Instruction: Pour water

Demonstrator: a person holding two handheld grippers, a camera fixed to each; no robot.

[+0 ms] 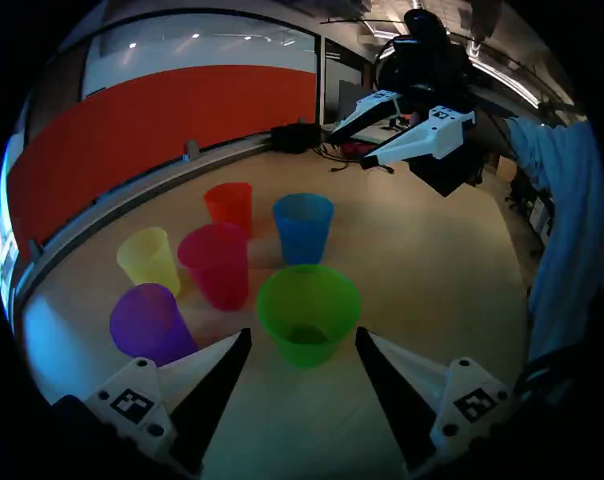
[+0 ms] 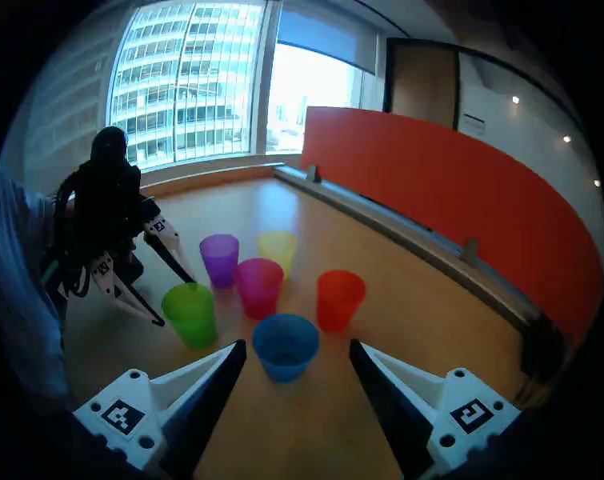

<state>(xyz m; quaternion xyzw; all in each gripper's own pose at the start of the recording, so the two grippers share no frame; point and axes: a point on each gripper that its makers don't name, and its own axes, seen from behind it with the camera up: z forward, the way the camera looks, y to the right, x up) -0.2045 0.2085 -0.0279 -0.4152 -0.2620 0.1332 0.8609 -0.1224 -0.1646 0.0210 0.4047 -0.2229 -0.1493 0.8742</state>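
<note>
Left gripper view: the left gripper (image 1: 302,336) stands at the bottom of the frame with its two fingers spread wide. The green cup (image 1: 308,312) stands upright at lower centre, its rim lying in the gap just ahead of the fingertips. A strip of table shows between the left fingertip and the cup. On the right side the margin is too narrow to judge contact, and nothing is being pinched.

Behind the green cup five more cups stand upright in a loose cluster on the wooden table (image 1: 430,264):
- the blue cup (image 1: 303,228), directly above it in the frame
- the orange cup (image 1: 230,206), further up and to the left
- the pink cup (image 1: 215,264), at centre left
- the yellow cup (image 1: 148,258), left of the pink cup
- the purple cup (image 1: 148,324), at lower left, just beside the left finger

Whether any cup holds water cannot be determined.

At upper right the other gripper hangs above the table, well apart from the cups, fingers parted and pointing left. A blue sleeve (image 1: 570,224) runs down the right edge. A red wall panel (image 1: 142,136) spans the upper left.

Right gripper view: the right gripper (image 2: 296,348) also shows its fingers spread at the bottom of the frame. The blue cup sits at lower centre between the tips, with clear table on either side of it. The left gripper appears at middle left, its parted fingers reaching down beside the green cup. A large window (image 2: 190,80) fills the upper left.
</note>
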